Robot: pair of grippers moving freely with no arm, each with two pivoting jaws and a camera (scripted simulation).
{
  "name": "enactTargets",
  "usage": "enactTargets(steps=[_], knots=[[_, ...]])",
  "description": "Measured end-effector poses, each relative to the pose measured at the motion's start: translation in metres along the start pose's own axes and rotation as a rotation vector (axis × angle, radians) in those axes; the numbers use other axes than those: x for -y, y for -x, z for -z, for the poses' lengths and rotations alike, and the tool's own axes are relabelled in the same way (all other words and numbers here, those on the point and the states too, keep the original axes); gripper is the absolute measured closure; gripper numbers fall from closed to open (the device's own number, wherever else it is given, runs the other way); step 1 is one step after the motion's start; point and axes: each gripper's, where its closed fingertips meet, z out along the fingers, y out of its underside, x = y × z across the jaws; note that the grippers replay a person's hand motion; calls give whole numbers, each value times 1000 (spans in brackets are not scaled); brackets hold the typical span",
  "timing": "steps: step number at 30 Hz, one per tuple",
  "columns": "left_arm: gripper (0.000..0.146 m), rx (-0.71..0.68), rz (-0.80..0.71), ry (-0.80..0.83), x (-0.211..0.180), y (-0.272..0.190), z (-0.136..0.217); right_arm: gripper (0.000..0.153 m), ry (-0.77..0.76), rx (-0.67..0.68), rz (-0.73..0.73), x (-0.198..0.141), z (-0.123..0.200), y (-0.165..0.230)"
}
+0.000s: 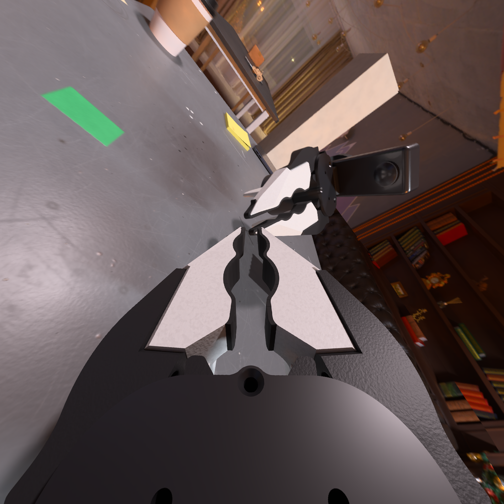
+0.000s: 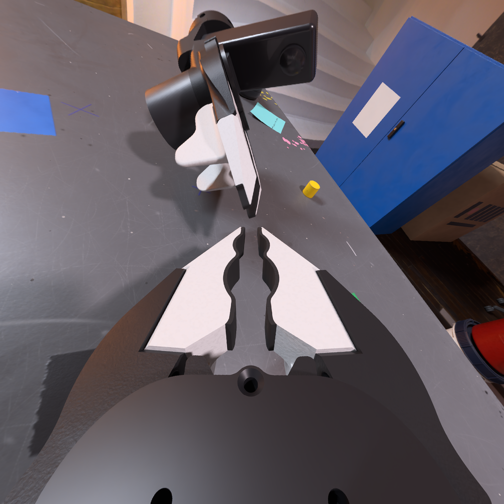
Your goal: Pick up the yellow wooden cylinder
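The yellow wooden cylinder (image 2: 311, 188) stands slightly tilted on the grey table (image 2: 81, 245), close to its right edge; it shows only in the right wrist view. My right gripper (image 2: 251, 231) is shut and empty, above the table, with the cylinder ahead and to its right, well apart. My left gripper (image 1: 251, 231) is shut and empty. Its tips (image 2: 251, 212) hang just ahead of the right gripper's tips, left of the cylinder. The right gripper also shows in the left wrist view (image 1: 249, 221), tip to tip with the left.
A blue cabinet (image 2: 422, 122) stands past the table's right edge. A blue patch (image 2: 26, 113), a cyan note (image 2: 267, 117), a green patch (image 1: 81, 116) and a yellow note (image 1: 237, 131) lie flat on the table. A plant pot (image 1: 177, 27) stands at a far edge.
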Motion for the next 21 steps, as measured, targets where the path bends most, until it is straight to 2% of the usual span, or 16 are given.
enactTargets(steps=[3, 5, 9, 12, 17, 21], knots=[[138, 78, -37, -9, 3, 10, 9, 143, 12, -8, 1, -3, 0, -2], [137, 224, -145, 46, 0, 25, 19, 143, 18, -15, -5, -5, 1, -5], [113, 565, -376, 184, -5, 60, 42, 143, 31, -25, -21, -9, 4, -10], [103, 677, -460, 226, -1, 72, 53, 143, 37, -38, -36, -11, 6, -15], [108, 856, -467, 92, 42, 94, 81, 143, 12, -74, -118, -11, 14, -33], [108, 1098, -369, 137, 67, 146, 114, 143, -12, -71, -193, -11, 19, -40]])
